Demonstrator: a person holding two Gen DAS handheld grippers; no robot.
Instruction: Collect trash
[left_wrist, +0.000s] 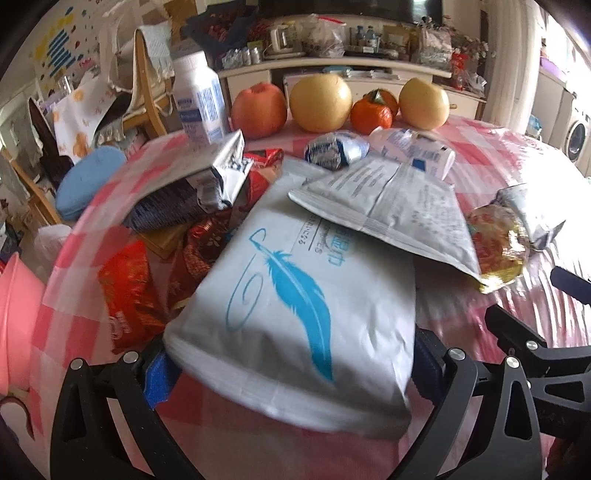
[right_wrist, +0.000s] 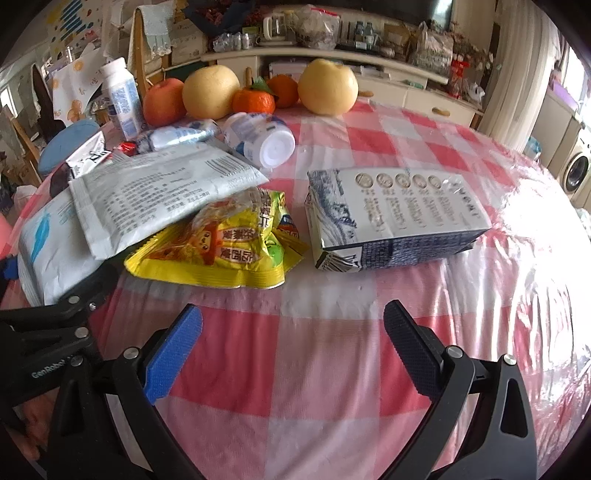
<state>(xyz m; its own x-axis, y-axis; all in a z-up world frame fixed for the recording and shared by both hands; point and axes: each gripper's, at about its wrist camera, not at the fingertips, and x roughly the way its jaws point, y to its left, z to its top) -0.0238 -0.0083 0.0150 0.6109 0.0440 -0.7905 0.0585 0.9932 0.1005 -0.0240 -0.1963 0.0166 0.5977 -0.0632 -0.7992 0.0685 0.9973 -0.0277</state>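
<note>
1. A round table (right_wrist: 332, 236) under a pink-and-white checked cloth stands in a cluttered room; fruit lines its far edge.
2. Only the left wrist view shows red wrappers (left_wrist: 129, 295) and a pink bin (left_wrist: 14, 317) at the left rim.
3. The left gripper (left_wrist: 291, 365) stands spread wide around a white feather-print pack (left_wrist: 295, 314); whether the pads press it I cannot tell.
4. Only the right wrist view shows the yellow snack bag (right_wrist: 221, 251) in full and a flattened carton (right_wrist: 395, 218).
5. The right gripper (right_wrist: 291, 354) is spread over bare cloth, holding nothing.

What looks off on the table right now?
Mostly litter: a milk carton lying on its side, a white bottle tipped over beside the fruit, and a crumpled yellow snack bag partly under a flat white pouch. No spill visible. The back row of fruit looks orderly.
</note>
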